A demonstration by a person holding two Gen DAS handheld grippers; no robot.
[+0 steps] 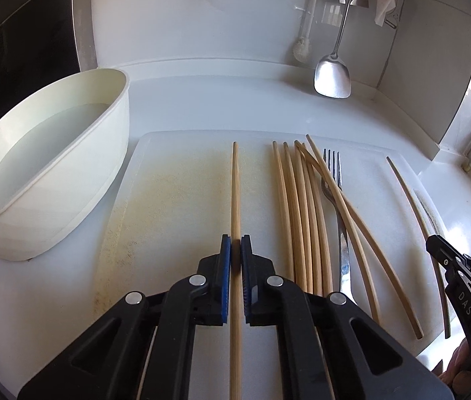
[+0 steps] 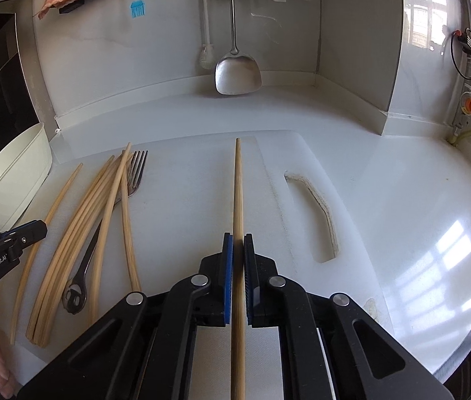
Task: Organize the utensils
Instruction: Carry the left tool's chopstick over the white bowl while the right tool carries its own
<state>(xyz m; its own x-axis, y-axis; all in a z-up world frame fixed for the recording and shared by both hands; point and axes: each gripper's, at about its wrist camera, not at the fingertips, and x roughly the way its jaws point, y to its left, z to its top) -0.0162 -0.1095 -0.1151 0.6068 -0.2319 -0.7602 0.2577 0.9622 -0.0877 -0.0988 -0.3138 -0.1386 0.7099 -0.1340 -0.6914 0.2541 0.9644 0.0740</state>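
My left gripper (image 1: 235, 245) is shut on a single bamboo chopstick (image 1: 235, 186) that points straight ahead over the white cutting board (image 1: 175, 180). My right gripper (image 2: 238, 243) is shut on another bamboo chopstick (image 2: 238, 180), also pointing ahead over the board (image 2: 195, 173). Between them lies a pile of several chopsticks (image 1: 302, 213) with a metal fork (image 1: 333, 180) among them. The pile (image 2: 82, 226) and fork (image 2: 135, 170) also show in the right wrist view. The right gripper shows at the left wrist view's right edge (image 1: 435, 245), the left gripper at the right wrist view's left edge (image 2: 35, 228).
A white oval tub (image 1: 69, 153) holding water stands left of the board. A steel spatula (image 1: 332, 78) and a white brush (image 1: 302, 48) hang on the back wall. The board has a handle slot (image 2: 318, 213) at its right end. White counter lies to the right.
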